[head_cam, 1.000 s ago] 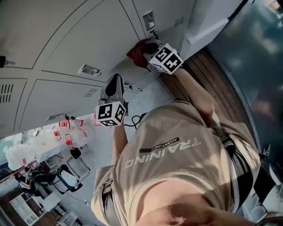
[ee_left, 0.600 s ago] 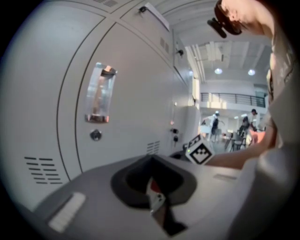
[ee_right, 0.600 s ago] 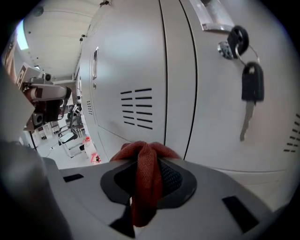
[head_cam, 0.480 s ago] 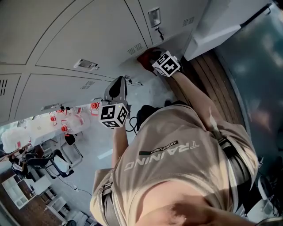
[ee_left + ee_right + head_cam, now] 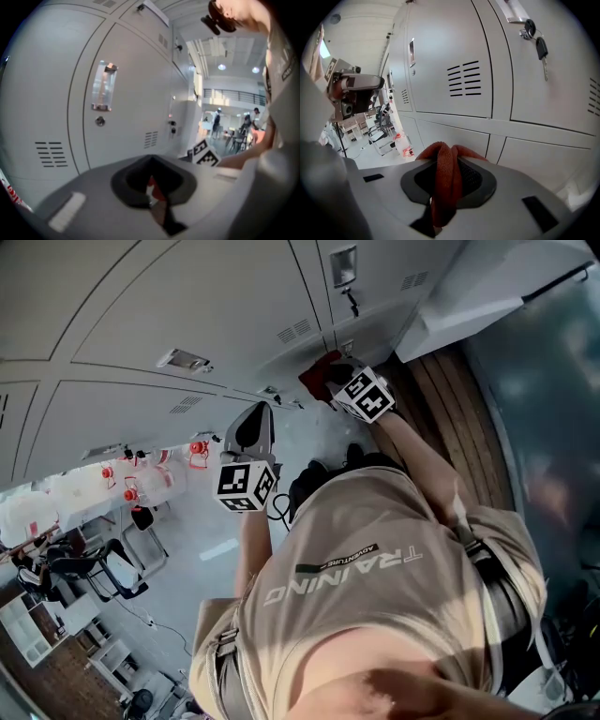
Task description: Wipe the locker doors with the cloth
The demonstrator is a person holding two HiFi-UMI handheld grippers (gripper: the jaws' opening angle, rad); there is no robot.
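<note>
A red cloth (image 5: 319, 376) is pressed against the lower part of a grey locker door (image 5: 234, 306), below its lock plate (image 5: 343, 266). My right gripper (image 5: 336, 382) is shut on it, marker cube toward me. In the right gripper view the cloth (image 5: 443, 187) hangs folded between the jaws of the right gripper (image 5: 449, 168). A key (image 5: 540, 47) and vent slits (image 5: 464, 79) sit on the doors just ahead. My left gripper (image 5: 253, 427) hovers lower left, off the doors, shut and holding nothing. In its own view the left gripper (image 5: 152, 187) faces another locker door (image 5: 126, 93).
Several water jugs with red caps (image 5: 141, 484) stand on the floor by the lockers. Chairs (image 5: 94, 568) lie further left. A wooden strip (image 5: 450, 399) and a dark glass wall (image 5: 544, 381) are at the right. The person's torso (image 5: 375, 596) fills the lower head view.
My right gripper has slid the cloth down the locker door, away from the lock plate. The left gripper has stayed about where it was.
</note>
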